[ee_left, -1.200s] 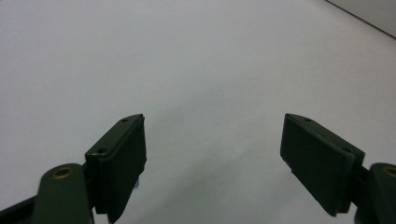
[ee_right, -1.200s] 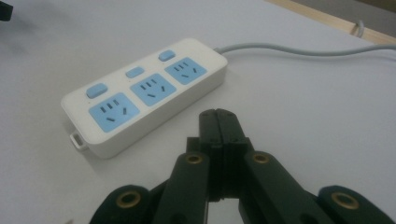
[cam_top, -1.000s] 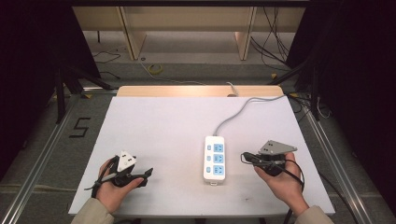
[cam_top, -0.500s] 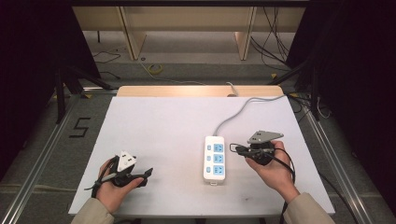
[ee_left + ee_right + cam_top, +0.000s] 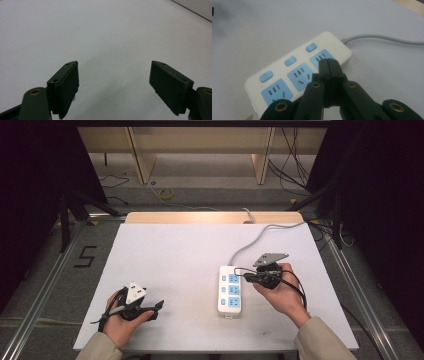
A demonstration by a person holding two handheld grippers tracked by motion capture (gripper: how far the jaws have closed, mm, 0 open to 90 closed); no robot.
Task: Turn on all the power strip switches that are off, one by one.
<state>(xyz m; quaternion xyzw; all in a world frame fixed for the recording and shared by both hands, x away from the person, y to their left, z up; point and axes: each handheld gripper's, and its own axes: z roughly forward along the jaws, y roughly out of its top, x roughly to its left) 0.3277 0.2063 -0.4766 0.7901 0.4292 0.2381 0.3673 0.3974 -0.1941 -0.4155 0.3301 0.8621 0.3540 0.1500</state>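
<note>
Right claw (image 5: 246,277) has slid in from the right edge of the tabletop (image 5: 170,250) toward the power strip (image 5: 230,291) since a second ago, left claw (image 5: 150,307) hasn't budged; from the high view the strip's long axis runs near edge to far edge, right of centre, with its cord (image 5: 250,241) trailing to the far edge, and the right claw's tip sits just beside its far socket; left claw's well apart, lots of bare room between. Left gripper view: jaws spread wide, nothing in them. Right gripper view: right claw (image 5: 329,65) clenched on nothing, hovering over the far socket next to its blue switch (image 5: 311,47); looks lined up for a poke.
</note>
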